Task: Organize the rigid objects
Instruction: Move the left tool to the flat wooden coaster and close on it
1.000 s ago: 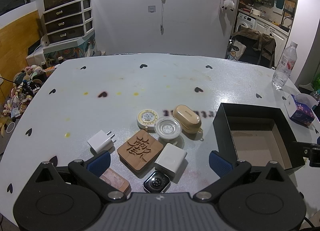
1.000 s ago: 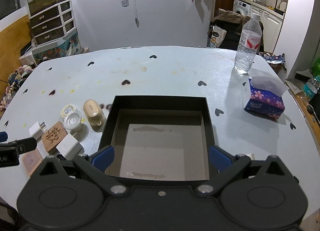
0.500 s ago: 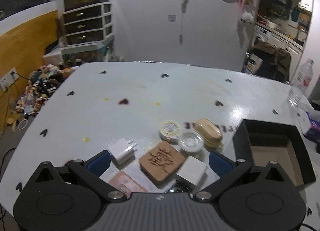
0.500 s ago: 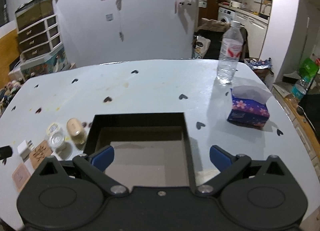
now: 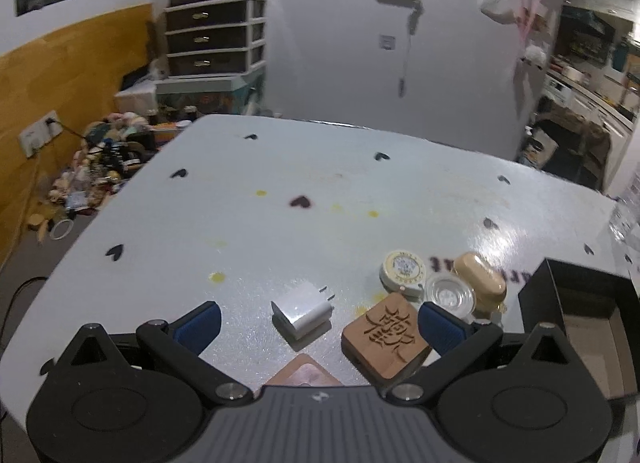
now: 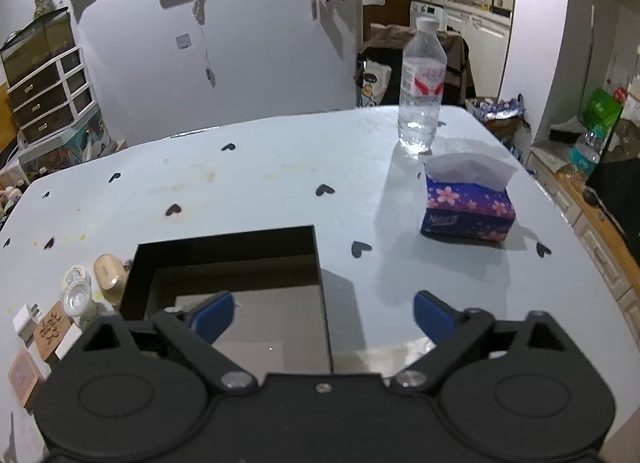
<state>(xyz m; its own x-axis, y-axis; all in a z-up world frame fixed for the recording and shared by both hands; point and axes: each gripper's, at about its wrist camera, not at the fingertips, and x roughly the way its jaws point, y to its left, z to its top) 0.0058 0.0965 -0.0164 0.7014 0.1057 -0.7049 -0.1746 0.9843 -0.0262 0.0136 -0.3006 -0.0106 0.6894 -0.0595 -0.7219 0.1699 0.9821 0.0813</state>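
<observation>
**Grippers poised over the clutter and the open box**

The white charger point(image 5: 302, 309) is lying on the table point(image 5: 280, 223) between your left gripper point(image 5: 316, 317) fingers, which are standing apart and touching nothing. The carved wooden block point(image 5: 386, 337) is sitting just beside the right-hand finger; closing askew is likely to nudge it. Your right gripper point(image 6: 322, 315) is closing on nothing, straddling the black box point(image 6: 224, 259) wall, which it could catch and drag.

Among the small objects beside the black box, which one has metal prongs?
The white charger: two prongs stick out of one end. It lies apart, left of the carved wooden block, round tin and tan case.
</observation>
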